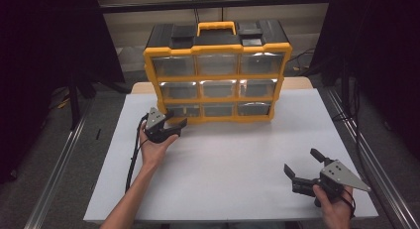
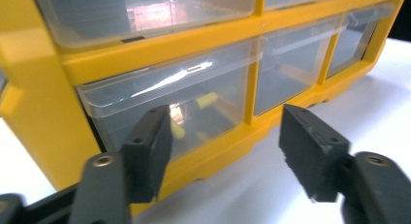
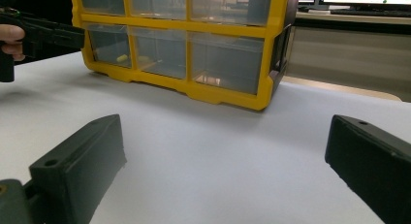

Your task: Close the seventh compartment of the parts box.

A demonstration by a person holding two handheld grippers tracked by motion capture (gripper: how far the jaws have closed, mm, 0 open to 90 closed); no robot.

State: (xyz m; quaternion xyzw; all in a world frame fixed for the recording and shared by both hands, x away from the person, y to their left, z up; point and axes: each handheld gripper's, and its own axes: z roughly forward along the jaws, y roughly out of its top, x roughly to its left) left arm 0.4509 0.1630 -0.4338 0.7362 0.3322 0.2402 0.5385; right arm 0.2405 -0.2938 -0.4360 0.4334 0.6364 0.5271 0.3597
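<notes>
Jaws of left gripper (image 2: 225, 149) apart, empty, facing bottom-left drawer (image 2: 169, 107)

Small yellow pieces (image 2: 207, 100) inside the bottom-left drawer (image 2: 169, 107) of the yellow drawer cabinet (image 1: 218, 73) blur behind clear plastic glare in the left gripper view; what they are cannot be told. From above, all nine drawer fronts read as reflections, their contents too small to make out. The cabinet's upper rows are cut off by the top edge in both gripper views. The right tongs (image 3: 223, 170) run out of frame at the bottom corners, and the person's forearms leave the high view at its lower edge.
</notes>
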